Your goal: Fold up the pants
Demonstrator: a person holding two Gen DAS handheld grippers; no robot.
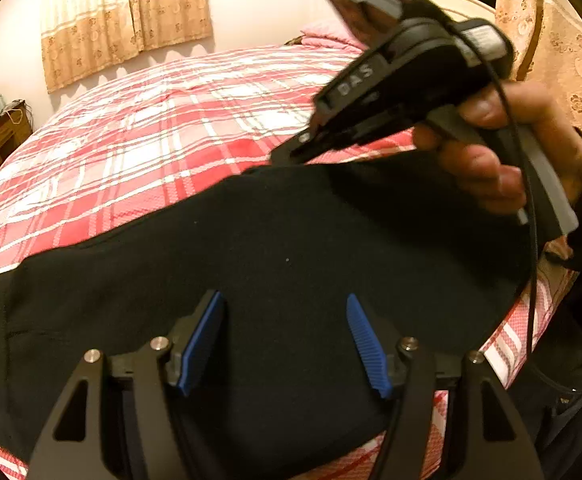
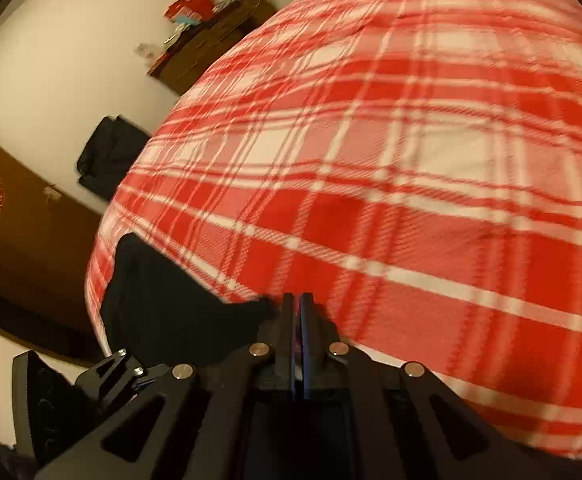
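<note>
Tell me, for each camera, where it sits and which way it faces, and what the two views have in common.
Left wrist: sits on the left gripper, open, looking along its blue pads over the black pants on the plaid bed toward the curtains; the right hand with the right gripper shows.
Right wrist: sits on the right gripper, jaws closed, looking across the bed toward a wooden dresser; no hand shows.
Shared: bed, pants, dresser.

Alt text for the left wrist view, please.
The open left tool hangs over black pants spread on a red plaid bed. The right tool, held in a hand, reaches the pants' far edge; whether it grips cloth is unclear.
</note>
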